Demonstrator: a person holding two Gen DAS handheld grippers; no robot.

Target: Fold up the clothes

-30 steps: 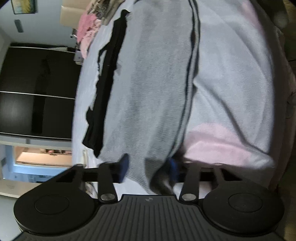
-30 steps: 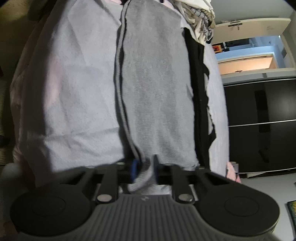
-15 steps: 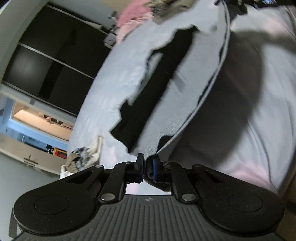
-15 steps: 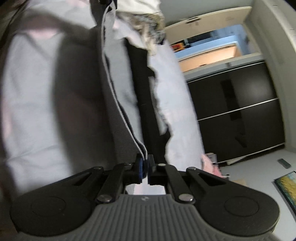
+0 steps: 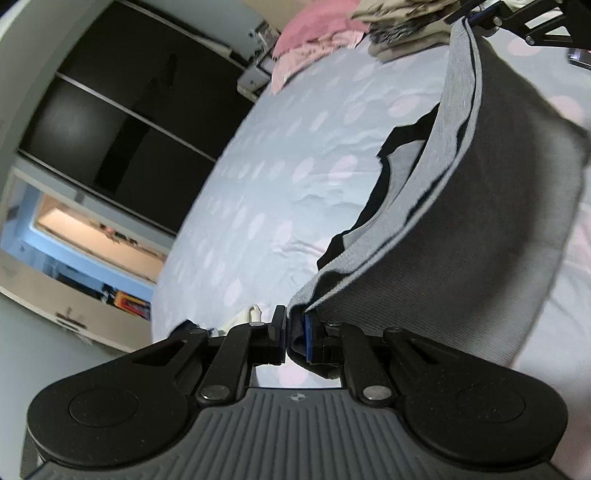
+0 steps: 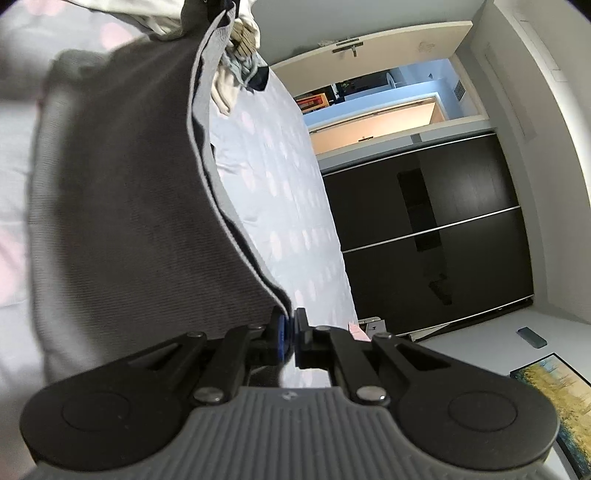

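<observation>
A grey knit garment (image 5: 491, 206) with dark trim hangs stretched between my two grippers, lifted off the bed. My left gripper (image 5: 293, 334) is shut on one corner of its edge. The other gripper shows at the top right of the left wrist view (image 5: 476, 18), holding the far corner. In the right wrist view the same grey garment (image 6: 129, 206) fills the left side, and my right gripper (image 6: 290, 334) is shut on its near corner. Black fabric (image 5: 388, 184) shows inside the garment's fold.
The bed (image 5: 280, 177) has a pale blue sheet with pink spots. A pile of pink and beige clothes (image 5: 321, 33) lies at one end, and light clothes (image 6: 236, 70) at the other. Dark sliding wardrobe doors (image 6: 428, 240) and a framed painting (image 6: 554, 391) stand beside the bed.
The left gripper closed on the garment's edge. Both grippers then lifted the garment off the bed, so it now hangs in a curve between them.
</observation>
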